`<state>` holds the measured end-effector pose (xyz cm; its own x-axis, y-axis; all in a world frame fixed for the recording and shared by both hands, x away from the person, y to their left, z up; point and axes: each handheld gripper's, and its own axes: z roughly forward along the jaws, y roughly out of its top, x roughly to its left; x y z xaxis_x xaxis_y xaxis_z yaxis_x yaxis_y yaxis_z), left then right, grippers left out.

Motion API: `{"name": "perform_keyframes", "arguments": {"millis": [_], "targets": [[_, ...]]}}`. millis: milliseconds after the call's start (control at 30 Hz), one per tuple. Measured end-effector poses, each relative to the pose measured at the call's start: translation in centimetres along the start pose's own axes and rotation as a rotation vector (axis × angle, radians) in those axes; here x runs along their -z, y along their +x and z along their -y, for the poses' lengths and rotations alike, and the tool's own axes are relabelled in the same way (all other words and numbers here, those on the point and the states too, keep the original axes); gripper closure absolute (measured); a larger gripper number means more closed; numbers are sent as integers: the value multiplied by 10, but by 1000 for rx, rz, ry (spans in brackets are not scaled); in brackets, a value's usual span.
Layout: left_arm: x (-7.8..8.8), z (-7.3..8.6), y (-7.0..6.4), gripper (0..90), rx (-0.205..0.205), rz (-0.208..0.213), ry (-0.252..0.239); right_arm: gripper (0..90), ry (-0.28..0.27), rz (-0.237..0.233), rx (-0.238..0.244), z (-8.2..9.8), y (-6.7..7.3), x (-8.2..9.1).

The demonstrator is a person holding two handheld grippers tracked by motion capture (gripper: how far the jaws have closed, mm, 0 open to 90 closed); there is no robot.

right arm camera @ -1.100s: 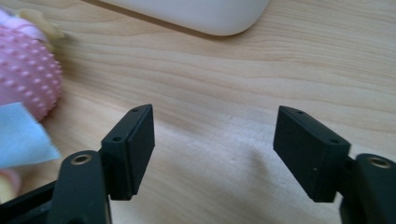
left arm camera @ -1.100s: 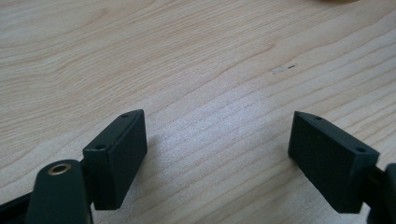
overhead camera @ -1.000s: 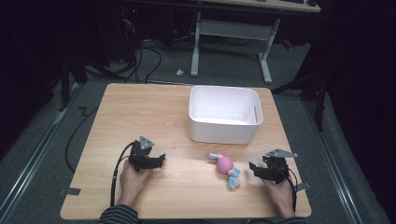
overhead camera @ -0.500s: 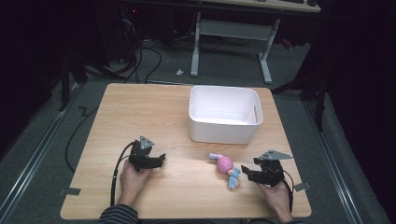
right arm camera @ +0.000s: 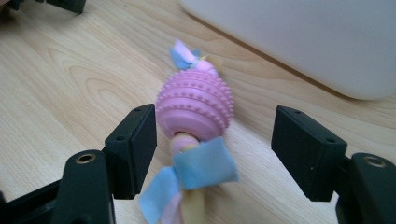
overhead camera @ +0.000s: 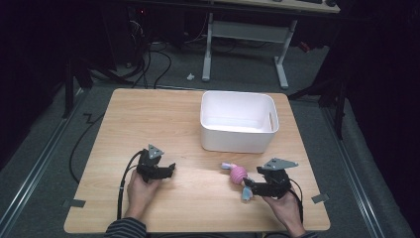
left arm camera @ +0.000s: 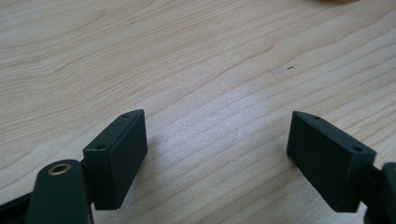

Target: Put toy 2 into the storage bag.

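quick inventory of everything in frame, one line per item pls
table: 1, light wood, centre of the floor area.
bin: 1, white, open top, far right part of the table.
toy: 1, pink studded ball with blue, pink and yellow fabric strips, lying near the front right, between the right gripper's open jaws.
desk frame: 1, pale metal, behind the table.
cables: several, black, on the floor beyond the table.
left gripper: 1, black, open over bare wood, front left.
right gripper: 1, black, open around the toy.

Black left gripper (overhead camera: 171,169) and right gripper (overhead camera: 247,186), grey triangular top plates, black cables, striped sleeve (overhead camera: 124,229).
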<state>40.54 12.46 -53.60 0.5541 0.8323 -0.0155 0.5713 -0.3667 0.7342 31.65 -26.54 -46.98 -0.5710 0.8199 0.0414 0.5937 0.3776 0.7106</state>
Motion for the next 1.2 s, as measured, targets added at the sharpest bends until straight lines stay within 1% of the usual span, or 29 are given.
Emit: {"name": "perform_keyframes", "arguments": {"millis": [133, 333, 467, 500, 533, 767, 833, 867, 967, 1033, 1200], "targets": [[0, 0, 0, 206, 0, 0, 0, 307, 54, -14, 17, -8, 6, -12], [0, 0, 0, 208, 0, 0, 0, 277, 120, -8, 39, -17, 14, -30], [0, 0, 0, 208, 1, 0, 0, 263, 155, -8, 41, -19, 14, -39], [0, 0, 0, 208, 1, 0, 0, 263, 155, -8, 41, -19, 14, -39], [0, 0, 0, 208, 1, 1, 0, 257, 174, -3, 39, -19, 13, -43], [0, 0, 0, 209, 1, -1, -1, 258, 204, 5, 36, -20, 12, -51], [0, 0, 0, 207, 1, 1, 0, 263, 213, 12, 31, -20, 12, -54], [0, 0, 0, 205, 0, 0, 0, 270, 220, 21, 39, -20, 12, -55], [0, 0, 0, 205, -1, 0, 0, 294, 222, 33, 48, -20, 13, -56], [0, 0, 0, 204, -3, 0, 0, 321, 218, 29, 58, -20, 14, -56], [0, 0, 0, 204, -3, 0, 0, 332, 220, 30, 60, -19, 14, -54]]}}
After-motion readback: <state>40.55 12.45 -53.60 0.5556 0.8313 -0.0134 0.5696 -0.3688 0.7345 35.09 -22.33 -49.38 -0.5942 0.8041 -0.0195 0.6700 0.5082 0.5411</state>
